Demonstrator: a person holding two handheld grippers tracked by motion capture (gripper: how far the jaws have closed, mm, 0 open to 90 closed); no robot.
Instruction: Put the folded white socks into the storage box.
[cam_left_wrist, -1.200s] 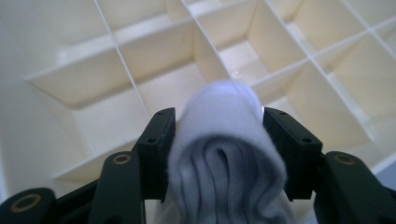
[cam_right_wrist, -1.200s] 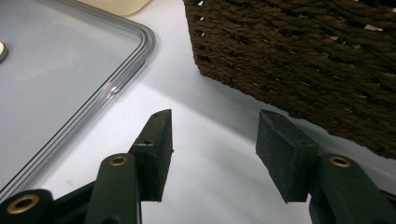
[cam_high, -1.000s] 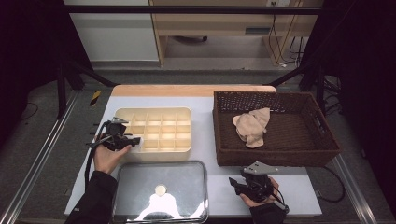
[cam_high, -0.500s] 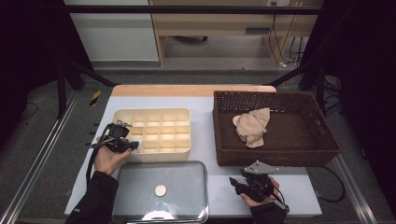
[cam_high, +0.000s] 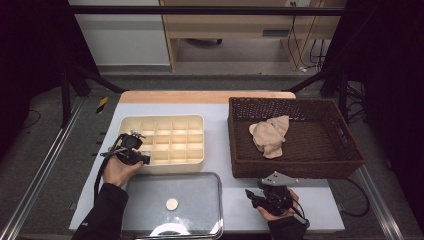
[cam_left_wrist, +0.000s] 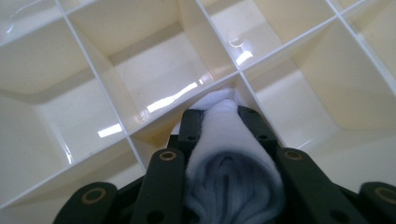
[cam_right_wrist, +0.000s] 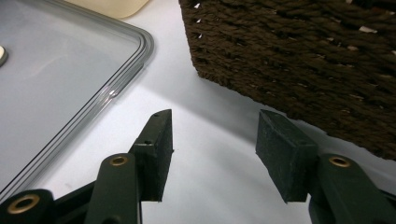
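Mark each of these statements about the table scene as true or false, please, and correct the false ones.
1. The left tool grips a white rolled sock over the cream divided organizer box. True.
2. The right tool holds a beige cloth. False: its jaws stand open with nothing between them, above the white table.
3. The beige cloth lies inside the dark wicker basket. True.
4. The clear lid sits on top of the organizer box. False: it lies flat on the table, in front of the box, nearer the person.
5. The wicker basket stands to the left of the organizer box. False: in the high view it stands to its right.
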